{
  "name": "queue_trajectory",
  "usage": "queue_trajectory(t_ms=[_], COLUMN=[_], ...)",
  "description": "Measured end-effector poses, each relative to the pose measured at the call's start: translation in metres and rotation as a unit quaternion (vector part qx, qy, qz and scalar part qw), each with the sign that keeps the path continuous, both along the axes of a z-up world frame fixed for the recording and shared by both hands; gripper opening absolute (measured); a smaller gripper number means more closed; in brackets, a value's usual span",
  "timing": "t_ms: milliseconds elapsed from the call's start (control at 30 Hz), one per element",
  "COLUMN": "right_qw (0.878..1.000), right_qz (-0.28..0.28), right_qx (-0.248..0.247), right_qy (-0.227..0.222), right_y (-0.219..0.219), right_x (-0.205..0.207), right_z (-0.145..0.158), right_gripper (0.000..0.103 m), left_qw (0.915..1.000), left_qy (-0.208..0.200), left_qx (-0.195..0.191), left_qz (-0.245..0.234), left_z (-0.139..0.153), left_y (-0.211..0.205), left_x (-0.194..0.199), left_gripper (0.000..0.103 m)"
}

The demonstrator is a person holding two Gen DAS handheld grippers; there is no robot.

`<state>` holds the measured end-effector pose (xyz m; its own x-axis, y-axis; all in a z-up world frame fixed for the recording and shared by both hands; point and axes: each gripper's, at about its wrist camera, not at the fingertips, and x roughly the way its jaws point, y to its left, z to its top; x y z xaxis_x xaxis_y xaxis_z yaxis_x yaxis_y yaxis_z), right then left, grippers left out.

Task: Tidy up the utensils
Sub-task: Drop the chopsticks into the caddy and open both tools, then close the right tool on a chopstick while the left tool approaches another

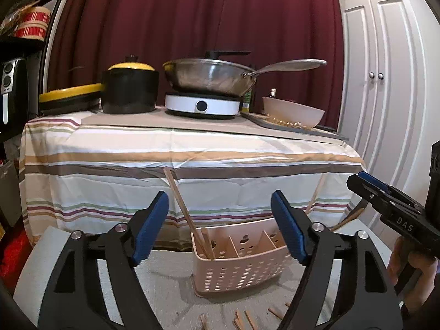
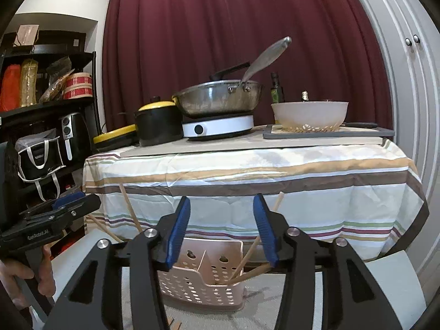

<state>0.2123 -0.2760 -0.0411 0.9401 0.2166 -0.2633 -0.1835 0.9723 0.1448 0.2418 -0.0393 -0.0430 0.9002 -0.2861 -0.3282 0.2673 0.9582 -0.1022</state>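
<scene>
A pink perforated utensil basket (image 1: 239,272) with dividers stands on a grey cloth surface, below and between my open left gripper (image 1: 220,228). Wooden chopsticks (image 1: 184,211) lean in its left compartment. More chopsticks (image 1: 242,321) lie loose on the cloth in front of it. In the right wrist view the basket (image 2: 203,288) sits below my open, empty right gripper (image 2: 222,231), and chopsticks (image 2: 247,264) lean in its right compartment. The right gripper also shows at the right edge of the left wrist view (image 1: 365,184), and the left gripper at the left edge of the right wrist view (image 2: 74,200).
Behind stands a table with a striped cloth (image 1: 192,159), bearing a black pot with a yellow lid (image 1: 129,88), a steel pan (image 1: 211,77) on a white hotplate (image 1: 202,106), and a colander bowl (image 1: 291,114). White cupboard doors (image 1: 385,82) are at right, dark shelves (image 2: 46,110) at left.
</scene>
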Motion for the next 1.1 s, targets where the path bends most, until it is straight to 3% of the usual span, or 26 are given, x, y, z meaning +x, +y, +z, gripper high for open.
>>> queue_trajectory(t_ms=[233, 367, 733, 1100], right_qw=[1.000, 1.000, 0.998, 0.990], right_qz=[-0.001, -0.002, 0.003, 0.014], right_qx=[-0.011, -0.021, -0.037, -0.037], right_qy=[-0.015, -0.011, 0.048, 0.135], right_y=[-0.002, -0.002, 0.003, 0.000], right_x=[-0.050, -0.081, -0.161, -0.192], right_z=[0.000, -0.017, -0.106, -0.185], right_gripper=[0.051, 0.051, 0.044, 0.030], left_qw=[0.9998, 0.9998, 0.9983, 0.9916], left_qy=[-0.020, -0.014, 0.047, 0.120], left_qx=[0.008, 0.010, 0.011, 0.024], left_qz=[-0.001, 0.009, 0.033, 0.044], left_z=[0.001, -0.019, -0.101, -0.170], left_y=[0.004, 0.010, 0.023, 0.024], left_x=[-0.043, -0.075, -0.141, -0.177], left_gripper=[0.080, 0.080, 0.075, 0.063])
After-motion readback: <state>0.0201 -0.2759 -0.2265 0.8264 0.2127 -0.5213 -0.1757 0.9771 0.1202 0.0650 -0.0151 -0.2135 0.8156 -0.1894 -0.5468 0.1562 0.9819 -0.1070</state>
